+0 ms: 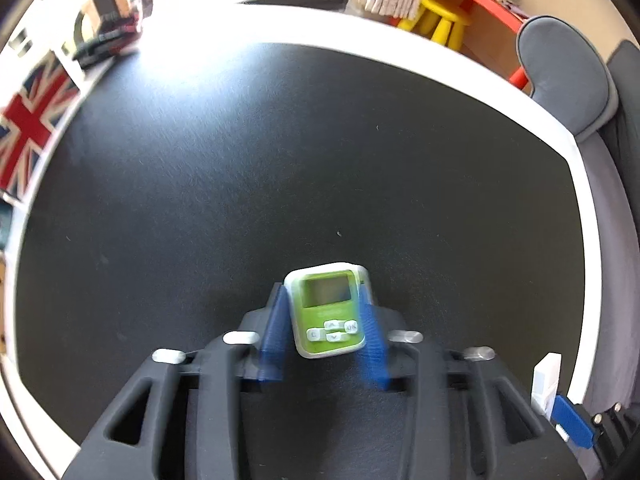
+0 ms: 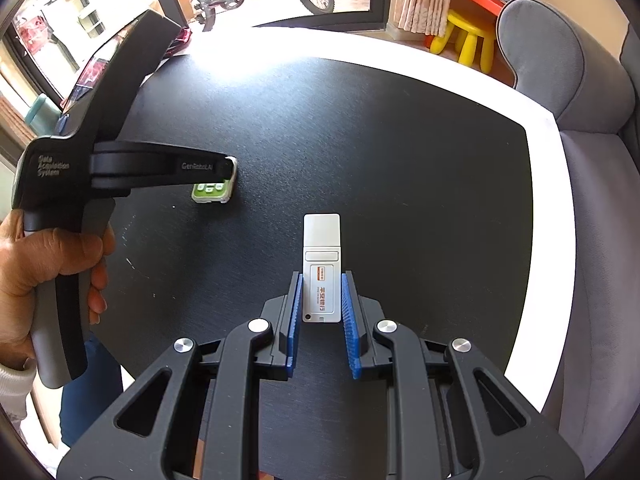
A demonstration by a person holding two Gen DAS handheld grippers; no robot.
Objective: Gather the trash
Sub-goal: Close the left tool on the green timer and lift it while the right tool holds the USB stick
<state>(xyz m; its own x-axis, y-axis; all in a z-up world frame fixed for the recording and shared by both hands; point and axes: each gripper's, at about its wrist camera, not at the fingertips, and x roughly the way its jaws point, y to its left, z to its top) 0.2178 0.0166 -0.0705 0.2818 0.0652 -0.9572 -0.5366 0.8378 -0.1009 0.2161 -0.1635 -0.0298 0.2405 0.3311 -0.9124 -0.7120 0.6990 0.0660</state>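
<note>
The small green-and-white device with a little screen and four white buttons [image 1: 327, 314] lies on the black mat of the white-edged desk [image 1: 540, 120]. The left hand-held gripper [image 1: 324, 320] has its blue ribbed pads [image 1: 276, 332] on either side of this device; the blur in the left wrist view leaves it uncertain whether they press on it or merely flank it.

To the right of the green device, and nearer the person, lies the white rectangular USB-style stick with orange and grey print [image 2: 322, 268], flat on the same mat. The right hand-held gripper [image 2: 322, 308] straddles the stick's near end with its jaws narrow, a slim gap showing on each side.

In the right wrist view, the left hand-held gripper's black body reaches over the green device [image 2: 212, 192], with the person's left hand [image 2: 40, 264] around its grey handle.

Beyond the desk, right of the stick, stands a grey upholstered chair [image 2: 560, 60], with a yellow plastic stool [image 2: 468, 40] behind it.
</note>
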